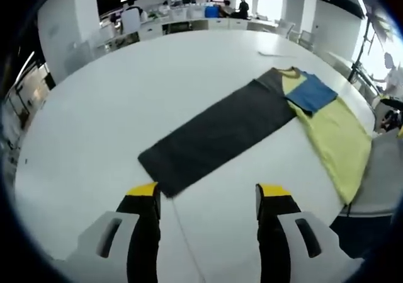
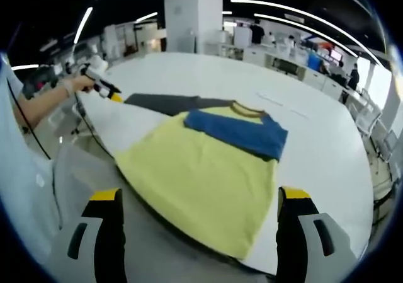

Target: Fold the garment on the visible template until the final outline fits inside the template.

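A yellow garment (image 2: 201, 182) lies flat on the white table (image 2: 315, 150), with its blue sleeve (image 2: 242, 132) folded across the chest below the collar. Its hem reaches the near table edge. A long dark grey template (image 1: 214, 135) stretches away from under the garment (image 1: 337, 138); the blue sleeve (image 1: 312, 94) sits at the template's far end. My left gripper (image 1: 208, 195) hovers open and empty just short of the template's near corner. It also appears in the right gripper view, left gripper (image 2: 104, 89), held by a hand. My right gripper (image 2: 199, 196) stands open over the hem, holding nothing.
A person's arm (image 2: 41, 106) reaches in from the left. A thin cable (image 1: 186, 239) runs across the table between my left jaws. A small flat strip (image 1: 274, 54) lies farther back. Desks, chairs and people stand beyond the table.
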A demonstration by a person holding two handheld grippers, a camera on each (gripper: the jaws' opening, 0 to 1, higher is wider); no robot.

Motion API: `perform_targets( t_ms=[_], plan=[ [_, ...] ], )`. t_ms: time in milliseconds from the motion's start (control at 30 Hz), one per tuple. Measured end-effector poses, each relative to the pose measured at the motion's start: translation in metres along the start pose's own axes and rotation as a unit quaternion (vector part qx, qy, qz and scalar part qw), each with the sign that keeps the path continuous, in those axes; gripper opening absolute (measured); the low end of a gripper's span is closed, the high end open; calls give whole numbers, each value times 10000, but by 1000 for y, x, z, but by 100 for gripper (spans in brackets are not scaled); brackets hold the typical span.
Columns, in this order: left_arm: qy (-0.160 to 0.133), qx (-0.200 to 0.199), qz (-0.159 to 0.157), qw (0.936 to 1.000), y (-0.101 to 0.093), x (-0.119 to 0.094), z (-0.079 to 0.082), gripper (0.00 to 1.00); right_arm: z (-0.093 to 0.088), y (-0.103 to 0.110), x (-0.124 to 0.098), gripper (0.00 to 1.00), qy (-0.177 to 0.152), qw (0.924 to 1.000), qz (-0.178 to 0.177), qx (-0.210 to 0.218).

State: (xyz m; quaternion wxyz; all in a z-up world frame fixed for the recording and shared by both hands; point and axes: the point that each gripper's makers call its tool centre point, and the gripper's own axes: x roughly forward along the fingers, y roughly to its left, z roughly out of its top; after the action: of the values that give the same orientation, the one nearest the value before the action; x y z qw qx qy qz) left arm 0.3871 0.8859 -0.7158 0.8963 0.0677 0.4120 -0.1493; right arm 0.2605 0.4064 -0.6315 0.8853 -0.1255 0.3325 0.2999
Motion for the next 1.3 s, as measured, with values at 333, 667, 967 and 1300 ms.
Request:
perform_targets(
  t_ms=[333, 667, 967, 1300],
  plan=[
    [-109, -203, 52, 9997, 14, 11, 1, 50, 3, 2, -3, 100, -12, 9999, -116, 22],
    [-238, -472, 218, 9984, 33, 19, -5, 41, 6, 3, -3, 100, -55, 9998, -179, 73],
    [-272, -664, 314, 9969, 46, 24, -3, 31, 7, 5, 0, 100, -33, 9998, -159, 97],
    [-147, -789, 398, 9960, 55, 34, -7, 25, 11, 1, 1, 100, -45, 9998, -165, 57]
  ],
)
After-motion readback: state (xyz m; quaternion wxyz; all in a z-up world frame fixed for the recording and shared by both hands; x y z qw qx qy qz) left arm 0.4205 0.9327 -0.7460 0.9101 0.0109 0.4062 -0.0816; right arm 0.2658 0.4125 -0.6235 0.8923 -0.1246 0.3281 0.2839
